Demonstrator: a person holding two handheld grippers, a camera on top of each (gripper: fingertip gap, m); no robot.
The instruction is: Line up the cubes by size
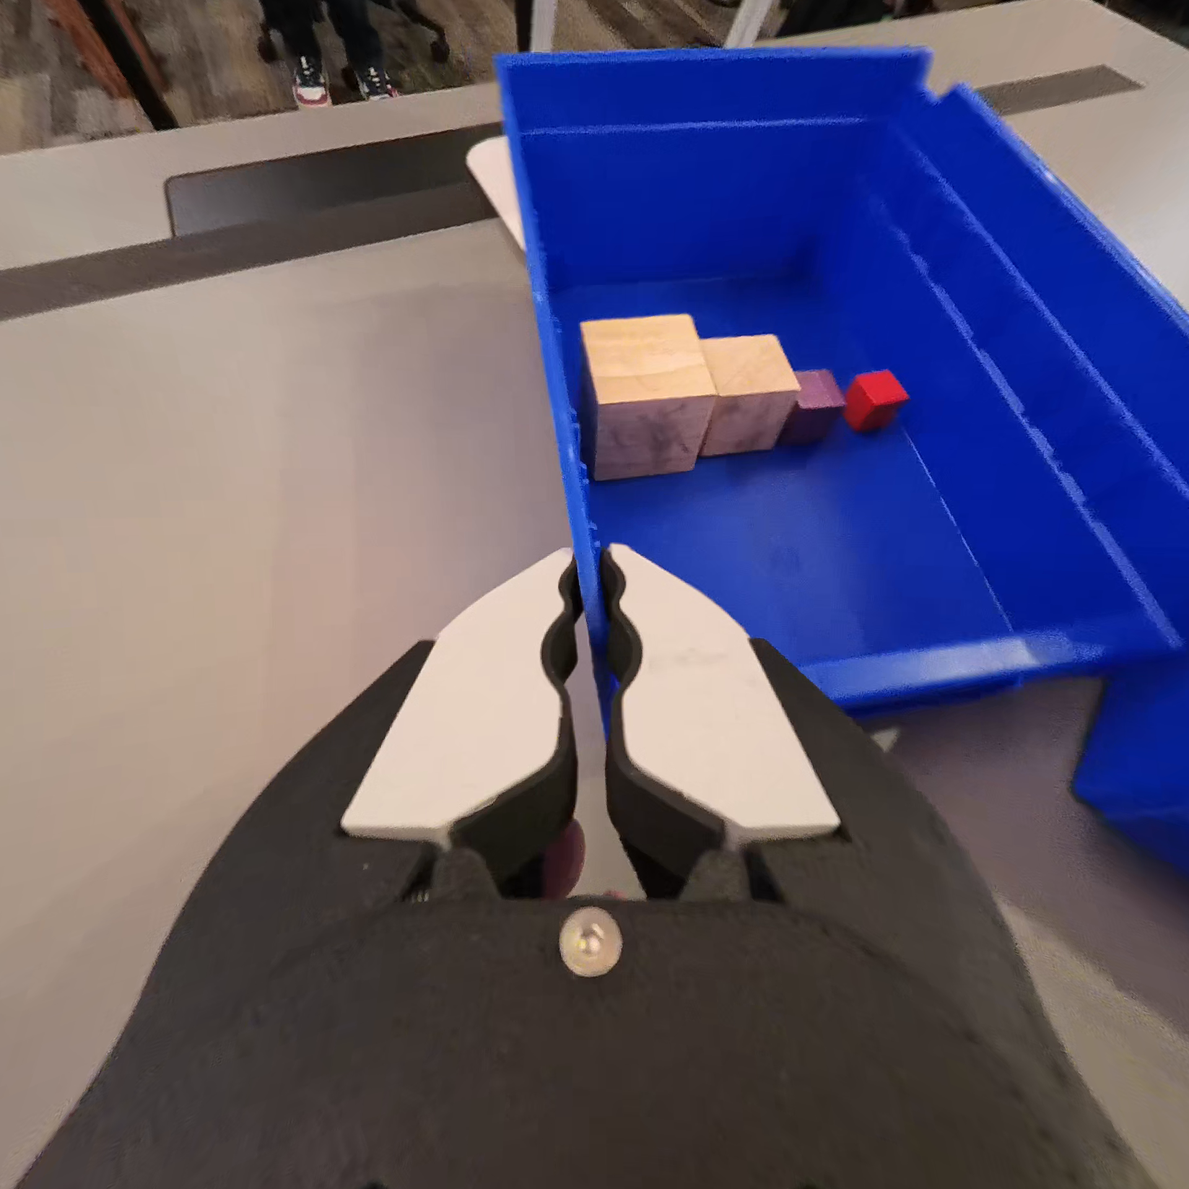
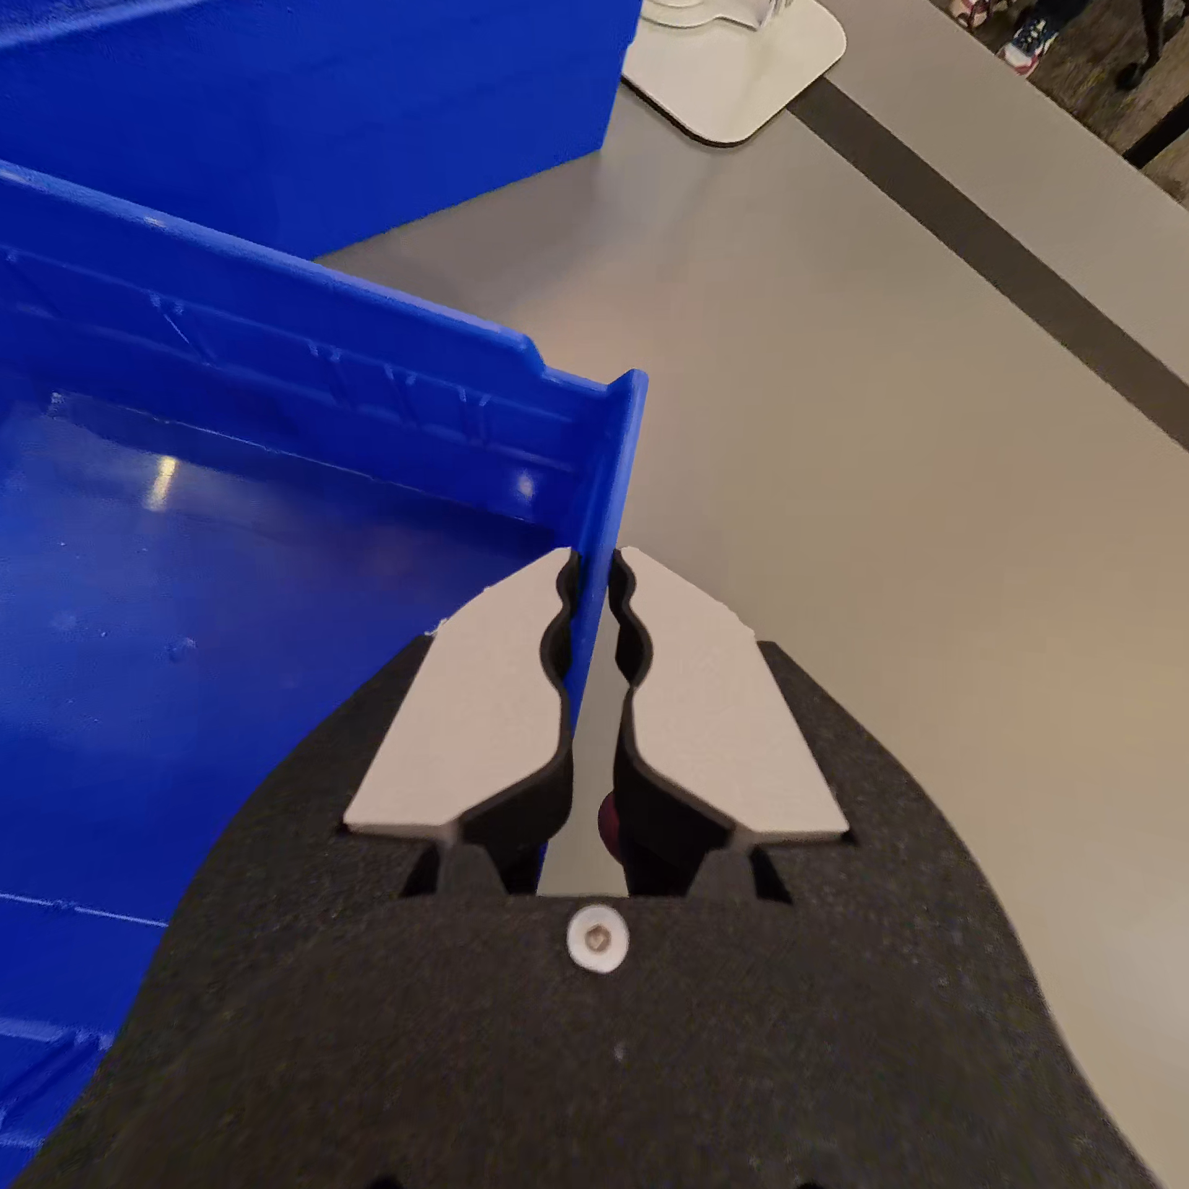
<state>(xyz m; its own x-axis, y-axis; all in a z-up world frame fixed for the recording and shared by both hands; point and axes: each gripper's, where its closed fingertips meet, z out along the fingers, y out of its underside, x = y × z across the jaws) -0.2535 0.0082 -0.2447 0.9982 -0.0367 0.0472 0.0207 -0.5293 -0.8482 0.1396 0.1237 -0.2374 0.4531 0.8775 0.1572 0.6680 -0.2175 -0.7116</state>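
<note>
Four cubes stand in a row across the floor of the blue bin (image 1: 708,206), toward its far end: a big wooden cube (image 1: 646,396) against the left wall, a medium wooden cube (image 1: 749,392) touching it, a purple cube (image 1: 816,405) touching that, and a red cube (image 1: 874,399) just beside the purple one, a small gap between them and turned a little askew. Judged from that, the sorting is all but done (only the red cube is out of line).

The step in hand seems to be handling the bin itself. The left claw (image 1: 590,566) is narrow and clamped on the bin's left wall near its near end, pads pressing both faces. The right claw (image 2: 595,566) is likewise narrow, gripping the end of the right wall (image 2: 608,515).

A next move, if the bin is shifted, calls for both claws to travel together and level, so the cubes do not slide.

The tabletop (image 1: 289,482) lies open on the left and (image 2: 901,515) on the right; a white base (image 2: 733,83) sits at the bin's far right corner.
</note>
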